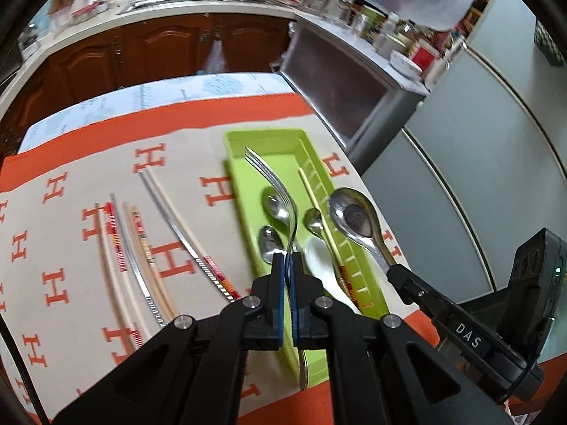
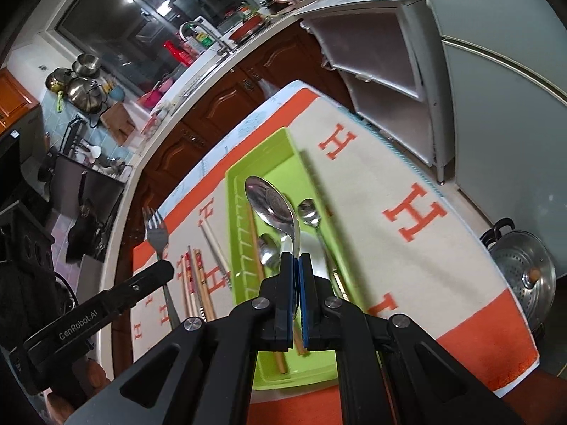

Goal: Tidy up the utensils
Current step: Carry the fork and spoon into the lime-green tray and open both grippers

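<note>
steel fork [image 1: 280,191] pinched in left hand-held gripper [image 1: 287,262]

One fork [image 1: 273,184], five spoons [image 1: 354,217], perhaps seven chopsticks [image 1: 170,212], one tray [image 1: 264,141].

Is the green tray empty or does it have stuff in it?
Not empty. The green tray already holds small metal spoons, a white spoon and a chopstick. The fork and big spoon are held above it.
</note>
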Tool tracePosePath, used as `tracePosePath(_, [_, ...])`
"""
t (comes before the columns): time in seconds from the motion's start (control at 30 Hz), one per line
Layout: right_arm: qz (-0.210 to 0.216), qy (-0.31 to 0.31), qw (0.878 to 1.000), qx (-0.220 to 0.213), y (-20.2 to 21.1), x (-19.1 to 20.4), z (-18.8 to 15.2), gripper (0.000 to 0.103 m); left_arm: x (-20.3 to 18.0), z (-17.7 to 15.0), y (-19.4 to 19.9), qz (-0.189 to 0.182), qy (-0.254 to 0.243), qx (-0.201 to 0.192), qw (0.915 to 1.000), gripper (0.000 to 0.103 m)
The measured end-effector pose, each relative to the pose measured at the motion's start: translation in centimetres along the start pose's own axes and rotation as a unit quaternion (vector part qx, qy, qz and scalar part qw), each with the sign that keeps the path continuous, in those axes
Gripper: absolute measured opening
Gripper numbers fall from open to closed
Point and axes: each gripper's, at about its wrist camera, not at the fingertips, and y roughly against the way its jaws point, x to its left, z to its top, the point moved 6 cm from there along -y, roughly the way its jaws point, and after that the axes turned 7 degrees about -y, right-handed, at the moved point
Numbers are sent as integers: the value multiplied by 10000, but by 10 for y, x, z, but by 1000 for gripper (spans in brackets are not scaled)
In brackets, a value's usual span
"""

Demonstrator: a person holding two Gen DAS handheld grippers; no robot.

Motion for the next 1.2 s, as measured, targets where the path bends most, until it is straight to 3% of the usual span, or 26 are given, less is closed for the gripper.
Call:
tracePosePath(0.23, [-319,92,9994,-14,-12,-6,-11,3,-19,-3,-43,-81,-219,352,9991,0])
tracePosePath(0.5, [-723,387,9964,222,-60,25,-34,3,-20,-16,-71,-28,-262,622,9977,3])
tracePosePath(0.57, [-812,480,9951,290,-70,34,-36,3,-20,-18,-70,42,-343,600,9976,14])
tracePosePath(0.63, [-979,744,9918,337,-80,41,-39,4,-21,-18,-64,139,-421,476,9979,42])
tracePosePath(0.67, [-1104,898,9894,295,-81,44,-41,5,-21,-18,-60,164,-450,419,9980,64])
tracePosePath(0.7, [-1154,972,9882,273,-83,47,-42,6,-21,-18,-53,247,-469,293,9982,77])
tracePosePath(0.87, [-1149,1344,9842,80,-78,66,-46,44,-16,-17,-30,524,-578,25,9969,86])
tracePosePath(1.1, [-1194,1906,9743,-115,-66,94,-58,56,16,-41,3,847,-188,-83,9962,90])
tracePosePath(1.2, [-1132,2156,9698,-133,-57,106,-71,65,32,-50,15,1048,5,-94,9945,90])
